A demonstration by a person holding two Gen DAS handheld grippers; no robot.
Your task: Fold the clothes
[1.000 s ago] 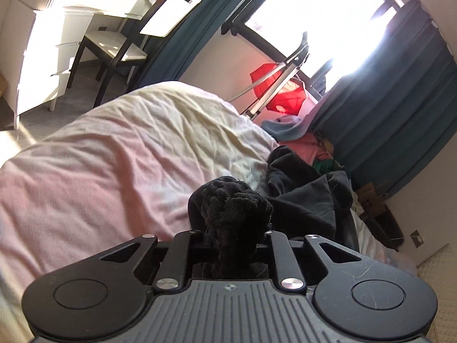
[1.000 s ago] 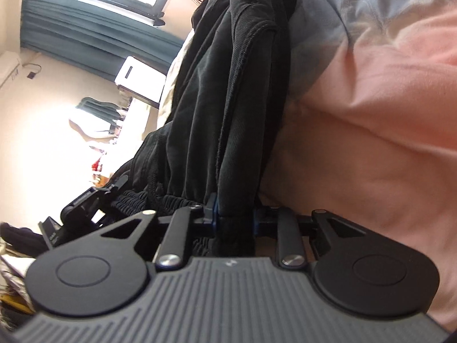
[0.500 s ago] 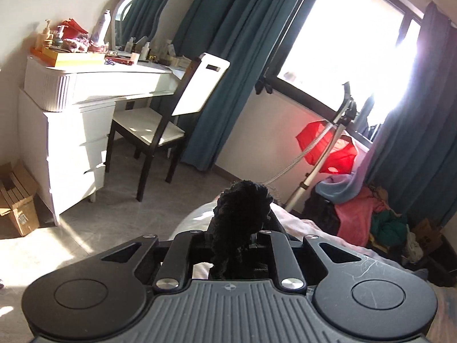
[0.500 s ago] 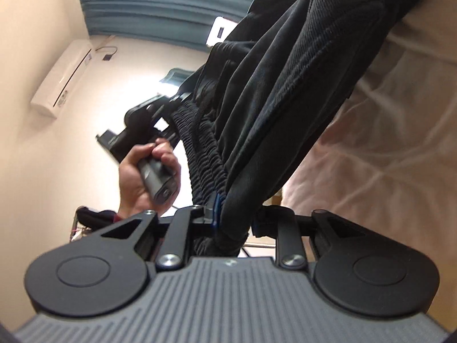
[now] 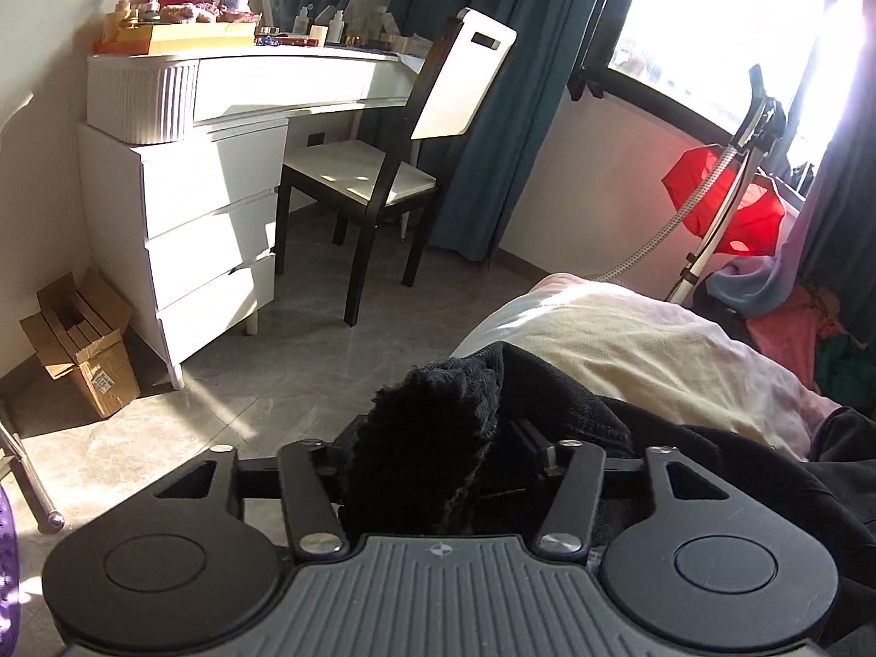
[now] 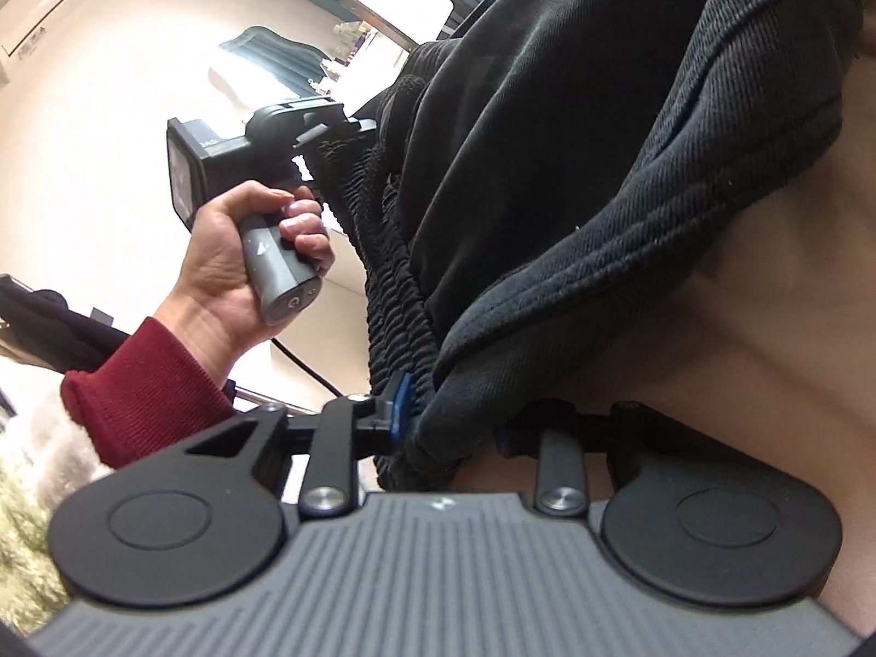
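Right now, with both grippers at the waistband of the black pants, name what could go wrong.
1. Both sets of jaws have just been opening with the black pants between them; the ribbed waistband could slip from the left gripper and bunch.
2. It hangs near the bed edge, so it may slide to the floor.

- You're in a home bedroom: a bed [image 5: 629,345] with rumpled bedding.
- A white dressing table [image 5: 219,82] with toiletries, a chair [image 5: 394,164], teal curtains [image 5: 509,82].
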